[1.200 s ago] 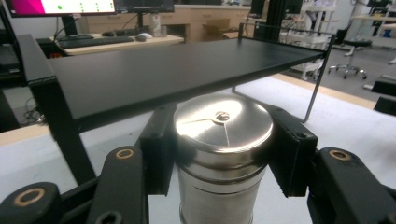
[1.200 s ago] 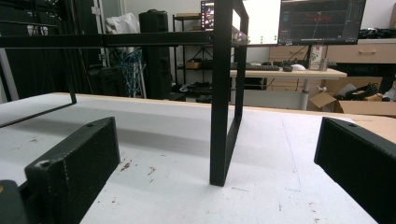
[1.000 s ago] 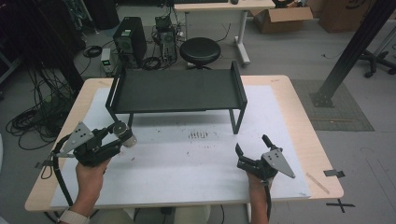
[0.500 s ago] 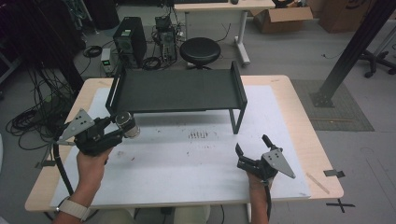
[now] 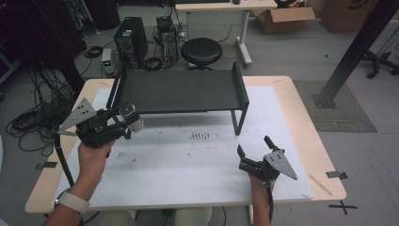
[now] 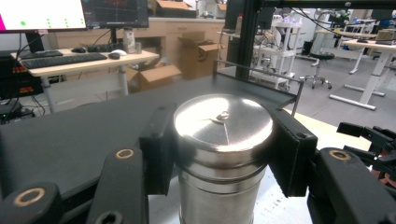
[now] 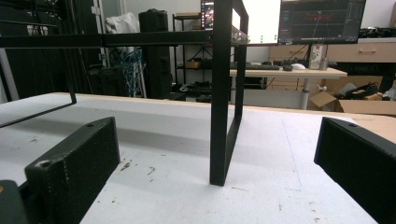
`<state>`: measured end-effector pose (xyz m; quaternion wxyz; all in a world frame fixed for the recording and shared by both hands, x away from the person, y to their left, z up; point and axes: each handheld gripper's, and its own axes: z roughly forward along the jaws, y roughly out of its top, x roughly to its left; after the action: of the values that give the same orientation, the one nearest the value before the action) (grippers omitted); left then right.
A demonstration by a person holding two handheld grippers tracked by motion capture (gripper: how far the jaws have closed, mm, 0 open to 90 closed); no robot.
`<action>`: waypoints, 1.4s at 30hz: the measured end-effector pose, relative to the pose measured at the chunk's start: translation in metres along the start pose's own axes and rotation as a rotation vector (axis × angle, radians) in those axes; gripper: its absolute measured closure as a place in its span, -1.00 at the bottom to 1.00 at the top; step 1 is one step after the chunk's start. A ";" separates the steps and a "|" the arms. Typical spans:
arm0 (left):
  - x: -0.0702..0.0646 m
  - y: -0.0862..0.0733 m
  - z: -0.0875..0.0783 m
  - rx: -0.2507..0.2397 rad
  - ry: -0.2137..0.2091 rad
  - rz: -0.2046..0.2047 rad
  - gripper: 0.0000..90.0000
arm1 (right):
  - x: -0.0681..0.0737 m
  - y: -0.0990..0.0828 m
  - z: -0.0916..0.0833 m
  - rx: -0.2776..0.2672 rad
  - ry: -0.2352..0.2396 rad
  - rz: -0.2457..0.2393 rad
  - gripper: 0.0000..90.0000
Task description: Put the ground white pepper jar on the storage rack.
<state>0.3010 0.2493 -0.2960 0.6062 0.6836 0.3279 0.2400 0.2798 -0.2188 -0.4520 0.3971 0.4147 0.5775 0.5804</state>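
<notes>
The left hand-held gripper [image 5: 126,123], a black two-jaw tool with a grey three-cornered plate on its back, is held in the person's left hand [image 5: 94,153] raised off the white surface [image 5: 188,165], its jaws pointing toward the surface's far right and clamped on both sides of a round shiny metal canister [image 6: 223,154]. The left forearm rises from the surface's near left edge, a pale band at the wrist. The right hand-held gripper [image 5: 254,150], same build, sits low at the surface's near right, gripped from behind by the right hand [image 5: 258,181]; its jaws stand wide apart with nothing between them.
</notes>
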 end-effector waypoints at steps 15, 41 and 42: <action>0.003 0.016 0.017 -0.005 -0.031 0.004 0.09 | 0.000 0.000 0.000 0.004 0.001 0.001 -1.00; 0.008 0.046 0.063 -0.005 -0.076 0.020 0.09 | 0.000 0.000 0.000 0.004 0.001 0.001 -1.00; 0.008 0.048 0.066 -0.004 -0.076 0.023 0.09 | 0.000 0.000 0.000 0.004 0.001 0.001 -1.00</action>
<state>0.3620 0.2088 -0.2595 0.6170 0.6946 0.2962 0.2216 0.2801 -0.2188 -0.4520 0.3956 0.4154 0.5786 0.5798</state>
